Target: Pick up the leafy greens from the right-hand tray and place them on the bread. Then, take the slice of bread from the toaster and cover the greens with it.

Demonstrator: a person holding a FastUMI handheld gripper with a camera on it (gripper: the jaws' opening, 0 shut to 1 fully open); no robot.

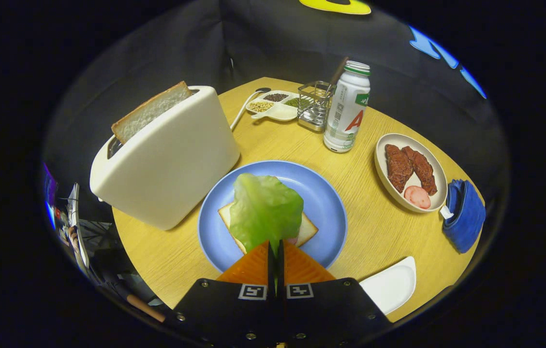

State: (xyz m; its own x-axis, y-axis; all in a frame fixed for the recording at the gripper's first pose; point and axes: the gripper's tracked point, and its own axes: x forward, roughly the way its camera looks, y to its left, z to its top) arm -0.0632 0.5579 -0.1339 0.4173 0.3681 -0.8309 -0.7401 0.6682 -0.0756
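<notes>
1. Greens (265, 210) hang over the bread (307, 231) on the blue plate (323, 200), long axis running straight ahead from the gripper (276, 247).
2. Fingers pinch the leaf's near edge, almost closed.
3. Leaf hides most of the bread.
4. Second slice (149, 112) stands tilted in the toaster (171, 154), left of the plate.

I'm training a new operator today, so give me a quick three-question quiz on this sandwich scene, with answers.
1. True or false: the gripper is shut on the lettuce leaf.
2. What does the bread slice stand in?
A. wire caddy
B. toaster
C. blue plate
3. Fill in: the bottle stands between the wire caddy and the dish of ____.

Key: 1 true; 2 B; 3 meat.
</notes>
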